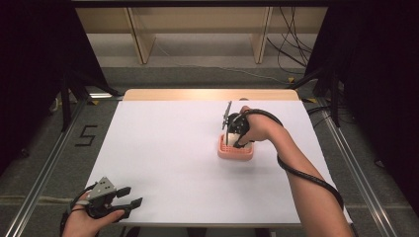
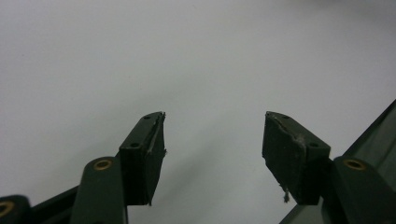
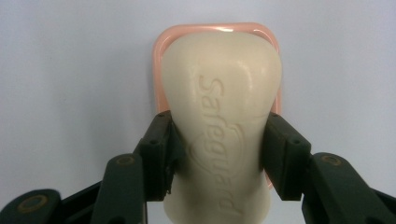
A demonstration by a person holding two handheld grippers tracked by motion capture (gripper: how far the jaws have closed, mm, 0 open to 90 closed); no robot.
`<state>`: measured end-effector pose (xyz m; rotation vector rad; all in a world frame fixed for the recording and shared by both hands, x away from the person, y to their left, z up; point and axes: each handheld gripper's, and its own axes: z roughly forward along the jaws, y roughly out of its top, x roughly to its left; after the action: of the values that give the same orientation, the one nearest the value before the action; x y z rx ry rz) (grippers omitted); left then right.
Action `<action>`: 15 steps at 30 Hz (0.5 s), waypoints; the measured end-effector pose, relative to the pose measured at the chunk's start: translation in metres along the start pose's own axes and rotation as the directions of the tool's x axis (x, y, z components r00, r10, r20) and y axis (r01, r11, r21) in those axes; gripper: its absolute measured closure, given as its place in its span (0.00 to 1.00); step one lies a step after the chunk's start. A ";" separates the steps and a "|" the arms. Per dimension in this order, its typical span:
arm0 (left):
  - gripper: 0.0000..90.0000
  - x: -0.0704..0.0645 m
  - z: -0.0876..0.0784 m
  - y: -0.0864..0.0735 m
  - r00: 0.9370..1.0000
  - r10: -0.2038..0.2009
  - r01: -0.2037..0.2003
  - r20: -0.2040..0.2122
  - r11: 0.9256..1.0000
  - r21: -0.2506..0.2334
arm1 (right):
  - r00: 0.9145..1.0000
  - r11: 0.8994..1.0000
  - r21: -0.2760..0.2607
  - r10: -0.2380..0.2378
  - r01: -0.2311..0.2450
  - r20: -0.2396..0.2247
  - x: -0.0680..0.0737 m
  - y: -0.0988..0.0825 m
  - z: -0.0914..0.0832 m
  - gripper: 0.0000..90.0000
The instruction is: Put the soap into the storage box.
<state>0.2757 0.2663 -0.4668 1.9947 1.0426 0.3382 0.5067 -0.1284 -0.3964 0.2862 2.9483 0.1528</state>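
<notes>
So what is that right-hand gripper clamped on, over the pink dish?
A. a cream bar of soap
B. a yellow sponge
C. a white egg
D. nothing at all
A: in the right gripper view the right gripper has both jaws pressed against the sides of a cream soap bar with lettering moulded into it, above the pink soap dish.

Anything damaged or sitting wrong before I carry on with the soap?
Only wear on the left tongs: the pad edges look frayed, with a bit dangling from one pad. The soap bar sits squarely in the right tongs over the pink soap dish.
</notes>
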 end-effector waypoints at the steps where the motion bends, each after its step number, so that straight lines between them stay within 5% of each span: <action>1: 0.43 0.000 0.000 0.000 1.000 0.000 0.000 -0.003 1.000 -0.005 | 1.000 0.999 -0.024 -0.030 0.030 0.002 -0.002 0.000 0.001 0.56; 5: 0.43 0.000 0.000 0.000 1.000 0.004 -0.004 -0.003 1.000 0.003 | 0.998 0.997 -0.038 -0.067 0.067 0.013 -0.006 -0.001 0.005 0.56; 8: 0.43 0.001 0.000 0.000 1.000 0.005 -0.005 -0.005 1.000 0.004 | 0.998 0.997 -0.034 -0.062 0.063 0.017 -0.007 -0.002 0.007 0.56; 9: 0.43 0.000 0.000 0.000 1.000 -0.005 0.005 -0.005 1.000 0.005 | 1.000 0.999 -0.025 -0.024 0.024 0.007 -0.005 -0.002 0.007 0.56; 15: 0.43 0.000 0.000 0.000 1.000 -0.005 0.005 -0.006 1.000 0.006 | 0.999 0.999 -0.029 -0.043 0.043 0.006 -0.009 -0.005 0.013 0.56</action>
<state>0.2755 0.2665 -0.4667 1.9976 1.0530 0.3388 0.5170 -0.1343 -0.4085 0.2184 2.9413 0.1880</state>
